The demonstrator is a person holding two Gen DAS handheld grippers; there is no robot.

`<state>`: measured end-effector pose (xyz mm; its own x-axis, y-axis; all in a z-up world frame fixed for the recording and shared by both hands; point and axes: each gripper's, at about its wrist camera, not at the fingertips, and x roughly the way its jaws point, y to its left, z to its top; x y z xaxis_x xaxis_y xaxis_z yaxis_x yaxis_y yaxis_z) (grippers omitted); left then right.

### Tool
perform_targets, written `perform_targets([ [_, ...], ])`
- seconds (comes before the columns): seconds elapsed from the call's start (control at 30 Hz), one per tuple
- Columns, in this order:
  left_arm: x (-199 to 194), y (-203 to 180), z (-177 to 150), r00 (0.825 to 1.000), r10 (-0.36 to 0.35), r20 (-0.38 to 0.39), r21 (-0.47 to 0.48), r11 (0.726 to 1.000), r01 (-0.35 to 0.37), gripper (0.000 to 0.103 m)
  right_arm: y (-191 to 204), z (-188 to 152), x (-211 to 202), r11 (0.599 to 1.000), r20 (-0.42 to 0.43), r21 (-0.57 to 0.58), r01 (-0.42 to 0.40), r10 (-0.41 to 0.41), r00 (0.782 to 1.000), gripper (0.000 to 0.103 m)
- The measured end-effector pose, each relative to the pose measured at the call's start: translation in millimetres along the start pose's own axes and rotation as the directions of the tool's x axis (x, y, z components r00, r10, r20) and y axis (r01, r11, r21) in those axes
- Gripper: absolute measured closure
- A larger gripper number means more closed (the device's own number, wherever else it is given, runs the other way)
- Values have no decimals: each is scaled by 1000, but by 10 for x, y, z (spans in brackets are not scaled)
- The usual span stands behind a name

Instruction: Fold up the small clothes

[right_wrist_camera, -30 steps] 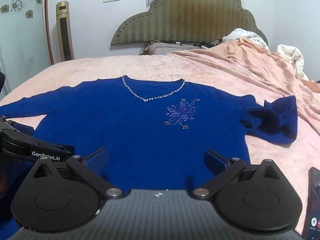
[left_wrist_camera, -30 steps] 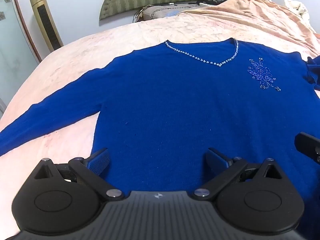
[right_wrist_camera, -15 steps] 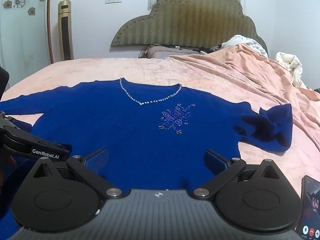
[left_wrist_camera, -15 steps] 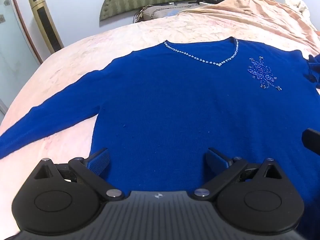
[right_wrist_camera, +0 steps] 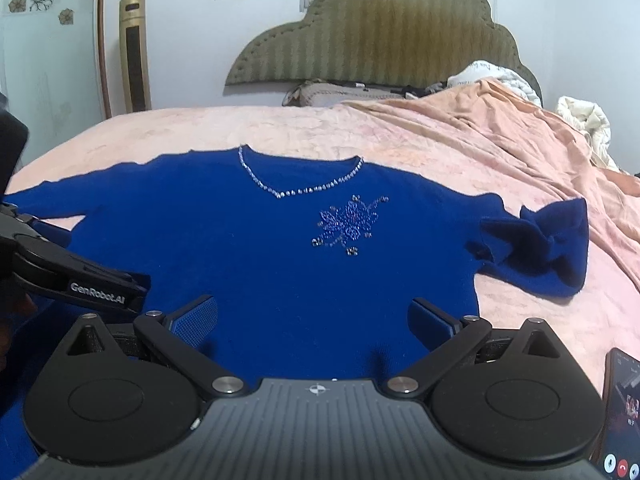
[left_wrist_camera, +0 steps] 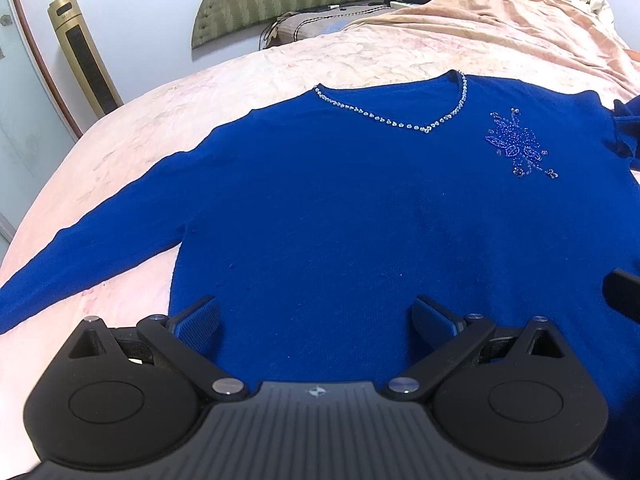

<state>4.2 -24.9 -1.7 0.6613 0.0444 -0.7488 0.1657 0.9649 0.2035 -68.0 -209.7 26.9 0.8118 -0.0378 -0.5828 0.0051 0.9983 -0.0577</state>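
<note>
On pink bed (right_wrist_camera: 360, 128), blue sweater (right_wrist_camera: 260, 248), headboard (right_wrist_camera: 372, 36)

Your grippers' bodies hide the blue sweater's (left_wrist_camera: 340, 220) hem in both views. Its left sleeve (left_wrist_camera: 80, 248) runs off the frame edge, and the phone (right_wrist_camera: 620, 420) at right is cut off.

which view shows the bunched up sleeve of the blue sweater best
The right wrist view. There the bunched sleeve lies whole and unobstructed on the pink bedspread, folded back on itself beside the sweater body. The left wrist view catches only a sliver of it at the right frame edge.
</note>
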Motion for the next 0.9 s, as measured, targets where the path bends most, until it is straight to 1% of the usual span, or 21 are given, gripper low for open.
perform_targets([
  [0.17, 28, -27, 22, 1000, 7, 0, 4, 1000, -7, 0, -102, 20, 7, 999, 5, 47, -16, 15, 1000, 1],
  [0.37, 41, -66, 41, 1000, 14, 7, 12, 1000, -14, 0, -169, 25, 29, 998, 2, 66, -5, 5, 1000, 1],
  [0.63, -8, -108, 79, 999, -7, 33, 30, 1000, 6, 0, -246, 83, 82, 1000, -23, 26, -5, 6, 1000, 1],
  [0.73, -14, -123, 105, 999, -6, 35, 38, 999, 5, 0, -332, 115, 90, 1000, -22, 10, 21, -21, 1000, 2],
  [0.77, -15, -120, 110, 999, -6, 36, 40, 999, 5, 0, -364, 134, 94, 999, -21, -10, 35, -35, 999, 4],
  [0.9, -20, -106, 115, 999, -7, 33, 41, 999, 6, 0, -574, 239, 89, 982, 17, -126, 141, -140, 990, 9],
])
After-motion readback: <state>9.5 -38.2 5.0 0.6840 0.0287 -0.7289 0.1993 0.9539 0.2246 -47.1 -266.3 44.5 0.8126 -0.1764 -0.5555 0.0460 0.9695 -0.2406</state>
